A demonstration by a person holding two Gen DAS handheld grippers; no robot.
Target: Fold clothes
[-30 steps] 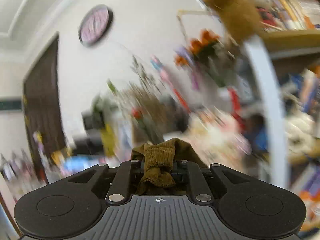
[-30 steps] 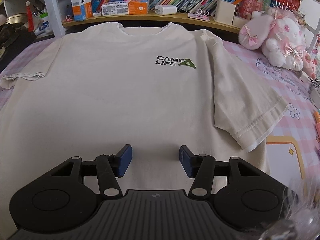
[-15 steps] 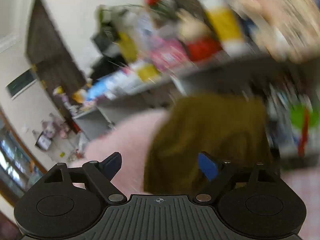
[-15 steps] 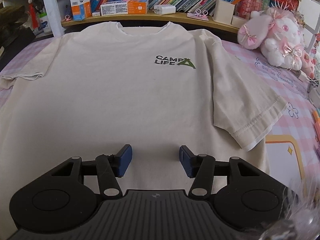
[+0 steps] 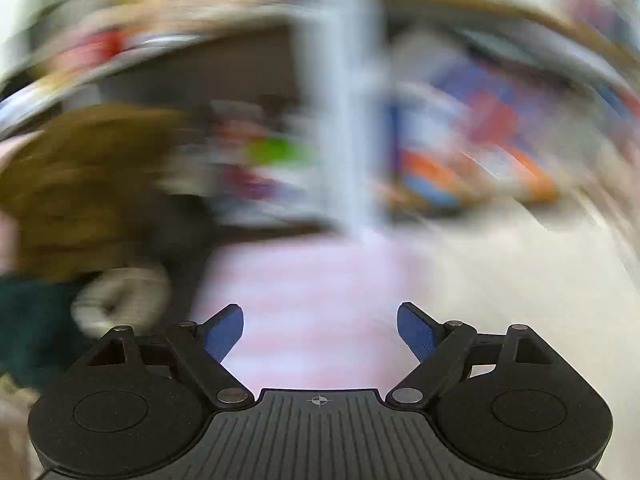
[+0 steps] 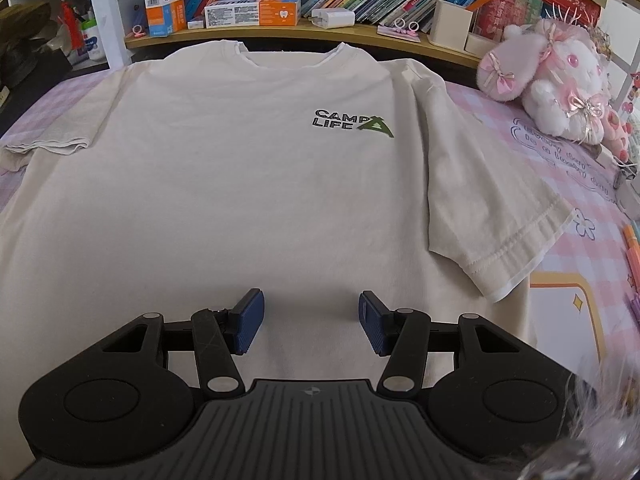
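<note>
Right wrist view shows the cream T-shirt (image 6: 224, 184) spread flat, front side up, on the pink checked bed (image 6: 560, 184); its collar lies far from the camera, toward the bookshelf (image 6: 280, 32), and its hem is near, so its long axis runs straight away from the right gripper (image 6: 311, 320). This gripper hangs above the lower middle of the shirt, half released, with nothing between its blue pads (image 6: 249, 322), and I cannot tell whether they touch the cloth. The right sleeve (image 6: 492, 236) lies flat, just to the right of it.

In the left wrist view, which is very blurred, the left gripper (image 5: 320, 330) is released wide and empty. It points down at the pink bed (image 5: 312, 280), with cream cloth (probably the shirt's left side) at the right edge and an olive-brown garment (image 5: 80, 184) lying off to the left. So I judge that each gripper is nearest to its own side of the shirt.

Compared with one second ago, the left gripper has let go of the olive-brown garment it pinched and has swung down from the room toward the bed. The right gripper and the shirt are unchanged.
</note>
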